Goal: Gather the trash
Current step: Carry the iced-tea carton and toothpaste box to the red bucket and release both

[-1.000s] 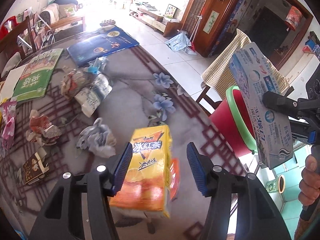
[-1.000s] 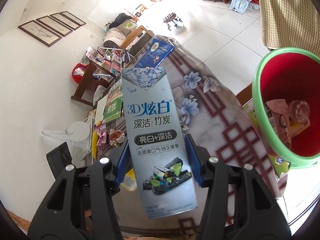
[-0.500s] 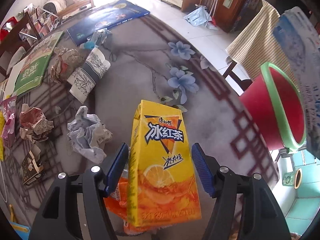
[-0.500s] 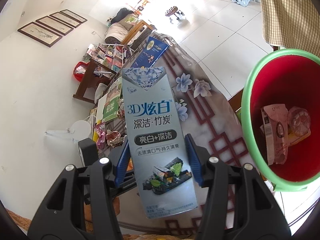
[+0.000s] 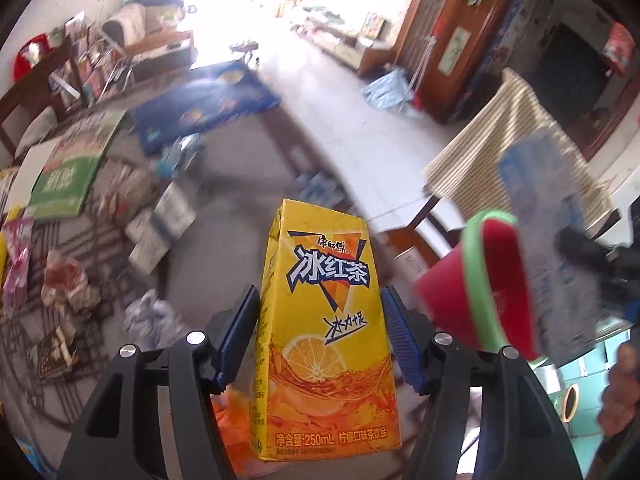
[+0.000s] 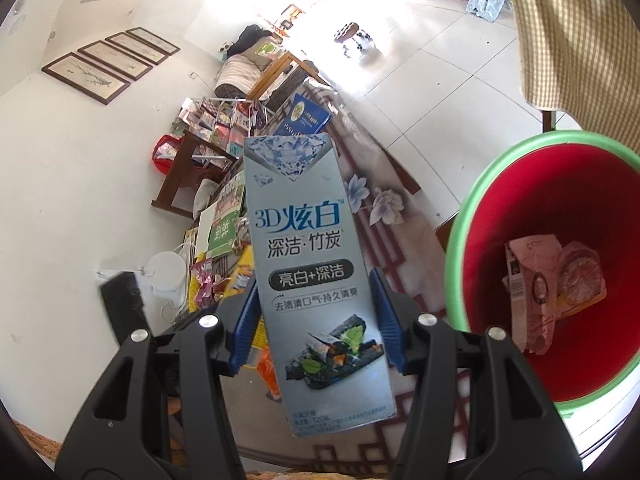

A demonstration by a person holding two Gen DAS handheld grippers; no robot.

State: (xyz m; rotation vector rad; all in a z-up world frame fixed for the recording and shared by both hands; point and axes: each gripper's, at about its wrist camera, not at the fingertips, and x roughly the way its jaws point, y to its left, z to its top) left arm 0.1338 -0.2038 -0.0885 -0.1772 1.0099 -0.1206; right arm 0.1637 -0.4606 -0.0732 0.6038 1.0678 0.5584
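My left gripper (image 5: 320, 320) is shut on a yellow iced-tea carton (image 5: 324, 320) and holds it above the table. My right gripper (image 6: 312, 308) is shut on a silver-blue toothpaste box (image 6: 308, 264); the box also shows blurred at the right of the left wrist view (image 5: 548, 240). A red bin with a green rim (image 6: 560, 264) stands off the table's edge, to the right of the toothpaste box, with wrappers (image 6: 548, 288) inside. It also shows in the left wrist view (image 5: 496, 280), right of the carton.
Crumpled paper (image 5: 148, 316), wrappers (image 5: 68, 284), a small box (image 5: 160, 224), a green book (image 5: 68, 176) and a blue book (image 5: 208, 108) lie on the patterned table (image 5: 224, 240). A chair with checked cloth (image 5: 508, 140) stands behind the bin.
My left gripper has closed on the iced-tea carton, lifted it off the table and swung toward the bin. My right gripper has carried the toothpaste box closer to the bin.
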